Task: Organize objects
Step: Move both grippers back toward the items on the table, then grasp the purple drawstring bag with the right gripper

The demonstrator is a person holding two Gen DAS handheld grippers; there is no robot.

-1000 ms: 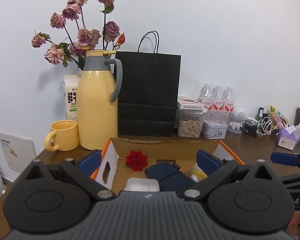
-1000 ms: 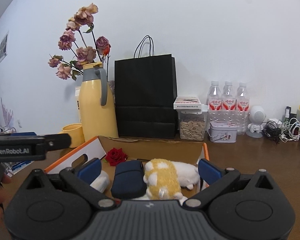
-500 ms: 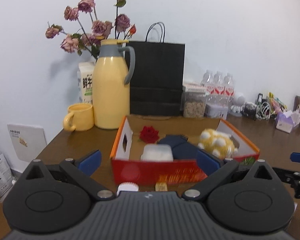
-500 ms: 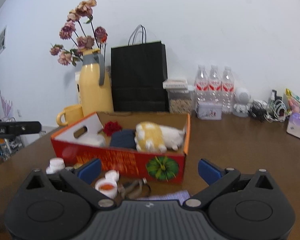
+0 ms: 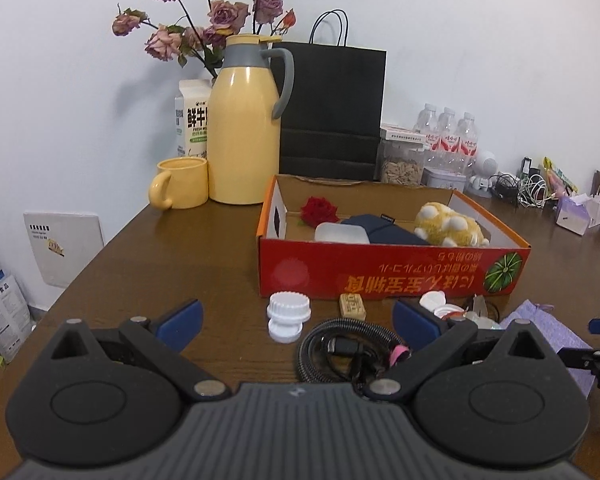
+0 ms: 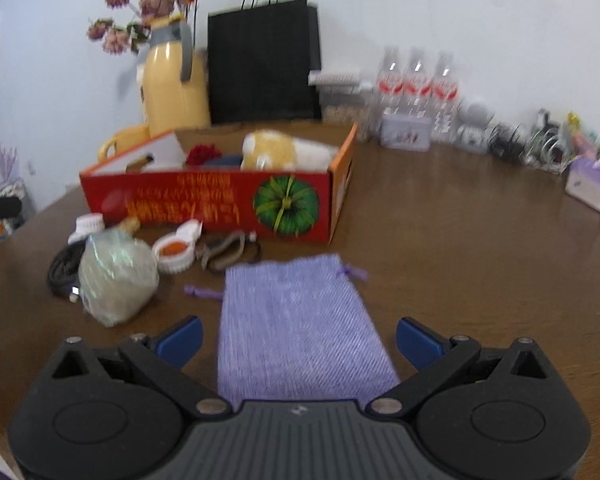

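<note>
Both views have pulled back and dropped low. A second ago each claw hung over the open red box [image 5: 388, 276]; now the whole box is seen from its printed front wall, with bare desk [image 5: 172, 248] in front of it. The box sits mid-desk, ahead of the yellow jug [image 5: 246, 128] and the black paper bag [image 5: 332, 108], and it already holds a red rose [image 5: 319, 209], a dark blue pouch [image 5: 384, 230], a clear tub [image 5: 342, 233] and a yellow plush toy [image 5: 448, 228].

The retreat brings the loose items along the box's front into reach, so the sorting looks part done, with a fresh pick about to begin. The purple cloth bag [image 6: 300, 332] lies flat right under the right claw [image 6: 299, 340], whose jaws stand wide apart with nothing between them; that bag seems the likely next target, though the view is blurred with motion. Left of it rest a crinkled clear-wrapped bundle [image 6: 116, 280], a coiled black cable [image 5: 340, 348], a white flip-lid pot with orange contents [image 6: 176, 250] and a loop of strap [image 6: 226, 250].

The left claw [image 5: 298, 322] is also spread and empty, low over the cable, with a white bottle cap [image 5: 288, 314] and a small tan block [image 5: 353, 305] just beyond, close against the box front.
</note>
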